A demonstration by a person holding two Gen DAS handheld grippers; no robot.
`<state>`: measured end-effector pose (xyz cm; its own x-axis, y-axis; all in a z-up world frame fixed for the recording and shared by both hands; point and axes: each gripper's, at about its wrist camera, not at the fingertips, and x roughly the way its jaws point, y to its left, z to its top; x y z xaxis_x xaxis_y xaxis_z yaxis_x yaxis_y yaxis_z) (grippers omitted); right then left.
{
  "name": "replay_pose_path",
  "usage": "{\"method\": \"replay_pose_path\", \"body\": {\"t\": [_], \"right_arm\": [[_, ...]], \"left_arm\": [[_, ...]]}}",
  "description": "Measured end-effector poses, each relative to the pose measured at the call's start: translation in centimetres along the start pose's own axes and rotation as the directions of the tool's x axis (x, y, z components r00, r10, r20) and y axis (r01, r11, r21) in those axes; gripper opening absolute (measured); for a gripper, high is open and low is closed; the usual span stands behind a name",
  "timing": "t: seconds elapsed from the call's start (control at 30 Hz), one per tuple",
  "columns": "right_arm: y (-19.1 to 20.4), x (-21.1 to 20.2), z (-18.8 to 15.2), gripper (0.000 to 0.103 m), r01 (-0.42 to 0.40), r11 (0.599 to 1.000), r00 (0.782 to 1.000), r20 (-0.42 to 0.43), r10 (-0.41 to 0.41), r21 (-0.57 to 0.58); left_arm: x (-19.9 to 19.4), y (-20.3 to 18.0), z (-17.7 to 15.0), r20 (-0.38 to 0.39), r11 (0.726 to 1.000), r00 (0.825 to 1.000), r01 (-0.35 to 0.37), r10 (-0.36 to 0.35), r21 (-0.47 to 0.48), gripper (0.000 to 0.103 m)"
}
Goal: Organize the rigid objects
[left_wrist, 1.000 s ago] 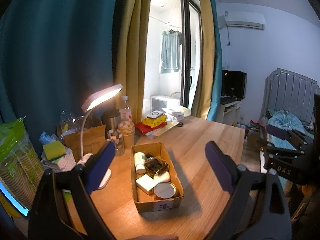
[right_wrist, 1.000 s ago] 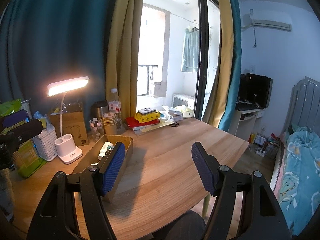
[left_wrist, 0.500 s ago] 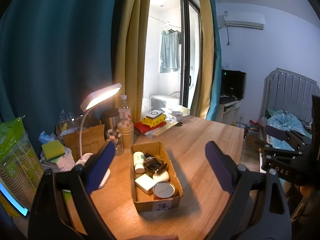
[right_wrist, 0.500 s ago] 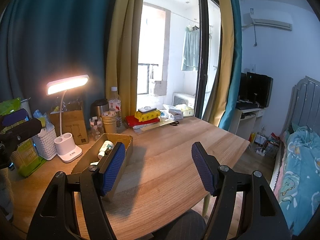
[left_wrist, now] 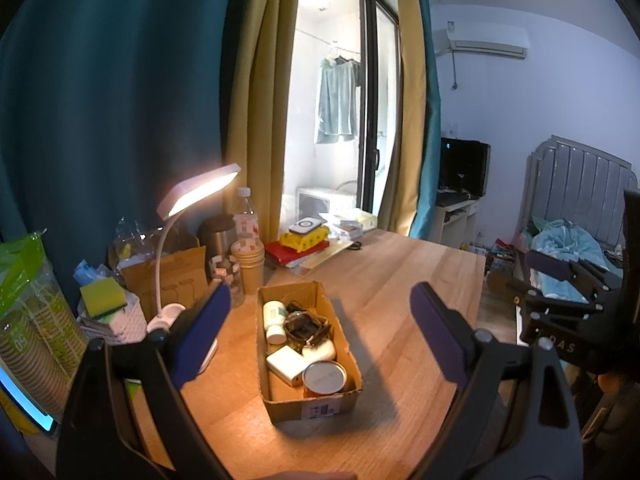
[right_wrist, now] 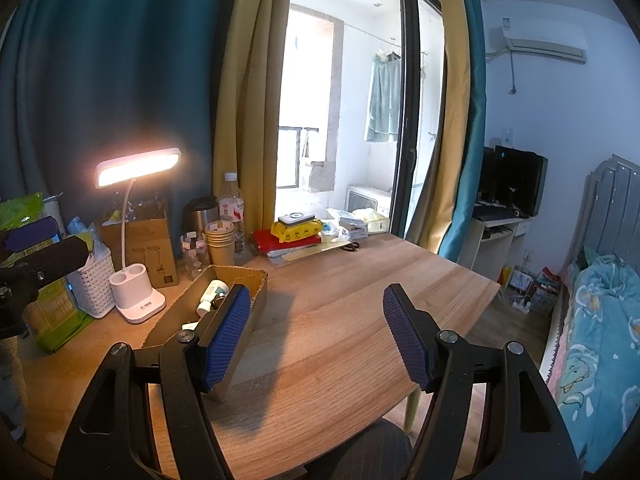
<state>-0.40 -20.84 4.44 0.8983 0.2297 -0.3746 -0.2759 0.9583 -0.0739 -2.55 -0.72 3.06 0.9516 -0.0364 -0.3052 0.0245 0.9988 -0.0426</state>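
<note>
An open cardboard box (left_wrist: 316,408) stands on the wooden table (left_wrist: 396,292). Inside lie a white bottle (left_wrist: 273,318), a dark tangled item (left_wrist: 306,326), a white rectangular block (left_wrist: 285,365) and a round tin with a grey lid (left_wrist: 324,376). My left gripper (left_wrist: 320,336) hovers above the box, open, with nothing between its blue pads. In the right wrist view the box (right_wrist: 240,280) sits at the left, partly behind the left finger (right_wrist: 226,338). My right gripper (right_wrist: 316,336) is open over bare table and holds nothing.
A lit white desk lamp (right_wrist: 136,300), a white basket (right_wrist: 94,284), paper cups (right_wrist: 221,240), bottles and a cardboard carton (right_wrist: 140,240) crowd the back left. Books with a yellow pack (right_wrist: 296,232) lie by the window. A bed (right_wrist: 596,320) stands beyond the table's right edge.
</note>
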Motion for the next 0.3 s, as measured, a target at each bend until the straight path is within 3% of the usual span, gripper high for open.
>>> {"method": "replay_pose_path", "body": {"t": [0.3], "right_arm": [[0.05, 0.14, -0.24, 0.072, -0.001, 1.0, 1.0, -0.004, 0.001, 0.002]], "left_arm": [[0.08, 0.1, -0.02, -0.008, 1.0, 1.0, 0.012, -0.012, -0.002, 0.092]]}}
